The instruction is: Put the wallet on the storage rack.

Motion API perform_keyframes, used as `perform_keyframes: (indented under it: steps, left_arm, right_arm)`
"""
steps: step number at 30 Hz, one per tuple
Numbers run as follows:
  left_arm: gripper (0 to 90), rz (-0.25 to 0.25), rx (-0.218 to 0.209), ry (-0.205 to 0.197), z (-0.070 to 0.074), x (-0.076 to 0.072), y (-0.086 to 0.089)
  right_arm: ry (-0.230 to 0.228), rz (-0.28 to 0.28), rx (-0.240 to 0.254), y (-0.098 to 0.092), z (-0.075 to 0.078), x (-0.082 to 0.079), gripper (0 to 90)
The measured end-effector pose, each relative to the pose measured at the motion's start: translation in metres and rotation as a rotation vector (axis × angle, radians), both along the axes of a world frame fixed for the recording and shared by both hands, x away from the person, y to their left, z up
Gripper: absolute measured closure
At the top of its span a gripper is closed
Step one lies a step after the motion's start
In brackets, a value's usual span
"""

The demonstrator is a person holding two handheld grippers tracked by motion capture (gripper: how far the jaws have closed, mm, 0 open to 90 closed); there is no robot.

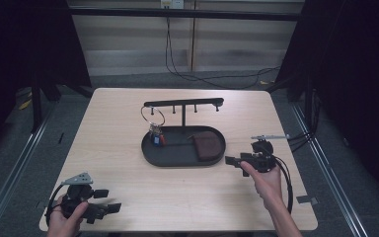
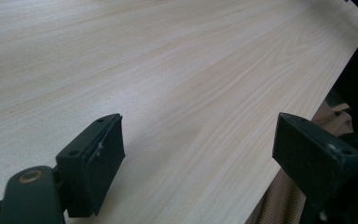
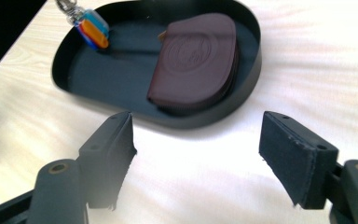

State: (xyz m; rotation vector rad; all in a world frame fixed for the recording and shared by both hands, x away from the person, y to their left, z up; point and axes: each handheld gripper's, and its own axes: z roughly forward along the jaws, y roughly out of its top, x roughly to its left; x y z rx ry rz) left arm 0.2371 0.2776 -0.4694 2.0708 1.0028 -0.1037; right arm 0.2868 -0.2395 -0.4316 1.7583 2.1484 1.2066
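The right gripper (image 3: 196, 156) has its fingers (image 3: 109, 144) released, nothing between them, hovering over bare surface (image 3: 191, 186). Just ahead of the fingertips sits the black tray (image 3: 249, 79), with the brown pouch (image 3: 196, 58) lying inside its near end. Farther beyond, a coloured key tag (image 3: 93, 29) rests in the tray. The left gripper (image 2: 198, 149) has fingers released, empty, above the surface edge.

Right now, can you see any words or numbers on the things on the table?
No text can be read.
Brown pouch in the black tray: a round stamped emblem, too blurred to read.
Striped key tag in the tray: orange and blue stripes, no letters visible.
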Motion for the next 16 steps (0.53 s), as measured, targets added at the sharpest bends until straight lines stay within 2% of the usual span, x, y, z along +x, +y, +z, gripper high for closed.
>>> perform_keyframes:
  steps: [2, 4, 7, 10, 11, 13, 16]
  left_arm:
    - [16.5, 0.003, -0.002, 0.003, 0.000, 0.000, 0.000]
    - [16.5, -0.001, -0.004, 0.001, 0.000, 0.000, -0.001]
    - [16.5, -0.003, -0.001, -0.002, 0.001, -0.001, 0.000]
    - [16.6, -0.005, 0.006, 0.001, 0.000, 0.001, -0.002]
    - [16.5, -0.003, 0.009, 0.004, 0.000, 0.001, -0.003]
    - [16.5, -0.015, 0.012, 0.004, 0.000, 0.001, -0.004]
    - [16.6, -0.011, 0.010, 0.003, 0.000, 0.001, -0.004]
  right_arm:
    - [-0.010, -0.008, -0.001, -0.004, -0.001, -0.010, 26.2]
    - [-0.017, -0.018, -0.032, -0.007, -0.003, -0.020, 26.2]
    - [-0.022, -0.027, -0.031, -0.012, -0.010, -0.034, 26.1]
    - [0.014, -0.022, -0.013, -0.017, -0.019, -0.043, 26.3]
    - [0.022, -0.023, -0.024, -0.018, -0.021, -0.045, 26.3]
    - [0.008, -0.032, -0.048, -0.020, -0.023, -0.050, 26.3]
    - [-0.026, -0.055, -0.039, -0.024, -0.028, -0.058, 26.4]
